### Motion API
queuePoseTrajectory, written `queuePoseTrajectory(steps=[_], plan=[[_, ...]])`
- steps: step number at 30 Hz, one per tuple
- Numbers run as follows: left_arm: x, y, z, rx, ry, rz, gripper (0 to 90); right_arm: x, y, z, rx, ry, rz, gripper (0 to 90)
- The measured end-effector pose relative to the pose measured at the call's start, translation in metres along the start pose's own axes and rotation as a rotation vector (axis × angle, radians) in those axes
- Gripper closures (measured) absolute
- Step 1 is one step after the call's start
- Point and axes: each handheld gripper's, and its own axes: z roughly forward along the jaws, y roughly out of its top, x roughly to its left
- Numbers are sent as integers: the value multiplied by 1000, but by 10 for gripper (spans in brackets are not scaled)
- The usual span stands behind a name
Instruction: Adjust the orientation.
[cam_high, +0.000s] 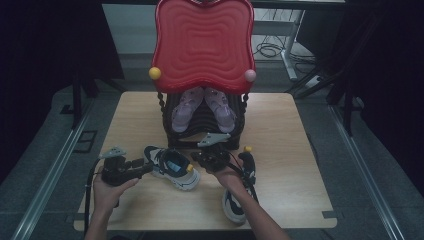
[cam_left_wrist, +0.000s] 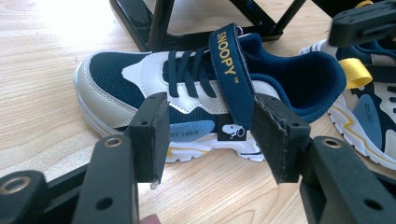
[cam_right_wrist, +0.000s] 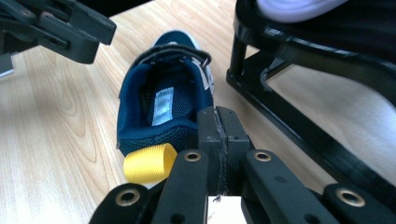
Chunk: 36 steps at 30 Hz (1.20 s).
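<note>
Wooden table (cam_high: 280, 150): left hand-held gripper (cam_left_wrist: 208, 140) apparently open around sneaker (cam_left_wrist: 187, 93), right (cam_right_wrist: 218, 135) shut.

Your left gripper (cam_left_wrist: 208, 140) has its jaws spread apart, just short of a navy and white sneaker (cam_left_wrist: 187, 93) lying sideways on the wooden table (cam_left_wrist: 42, 60). Nothing is pinched between the pads. The sneaker's strap reads SNOOPY. A second sneaker (cam_left_wrist: 369, 107) with a yellow pull loop sits at the right, and a black rack frame (cam_left_wrist: 159, 23) stands behind.
</note>
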Motion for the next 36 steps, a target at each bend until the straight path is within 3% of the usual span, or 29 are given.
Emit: queuePoseTrajectory(steps=[7,13,16,36], plan=[[1,0,-2,0,-4,-5,478,4,-2,17,41,8,-12,893],[3,0,-2,0,-1,-10,478,5,-3,18,46,13,-14,894],[3,0,-2,0,0,-11,477,8,-4,17,44,37,-19,894],[14,0,-17,-45,21,-38,477,55,-5,18,54,146,-125,893]])
